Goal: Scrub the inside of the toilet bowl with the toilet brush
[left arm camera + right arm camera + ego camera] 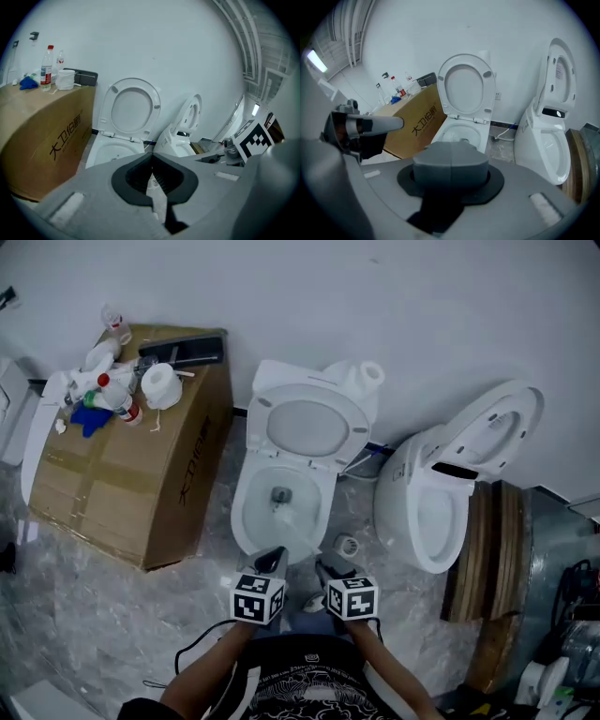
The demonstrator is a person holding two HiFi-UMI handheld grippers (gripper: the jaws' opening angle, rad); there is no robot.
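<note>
A white toilet (251, 521) stands against the wall with its seat and lid (307, 423) raised. In the bowl (272, 521), a pale stick that looks like the brush handle (298, 531) slants from a dark spot at the bowl's middle to the front rim. My left gripper (273, 561) hovers at that front rim, jaws closed tip to tip (151, 157) with nothing clearly held. My right gripper (328, 570) is just beside it, over the floor, and is shut and empty (451, 154). Both point toward the toilet (461, 133).
A cardboard box (122, 484) left of the toilet carries bottles and a paper roll (160, 384). A second toilet (441, 493) stands at the right, wooden boards (487, 549) behind it. A small round thing (348, 546) lies on the marble floor.
</note>
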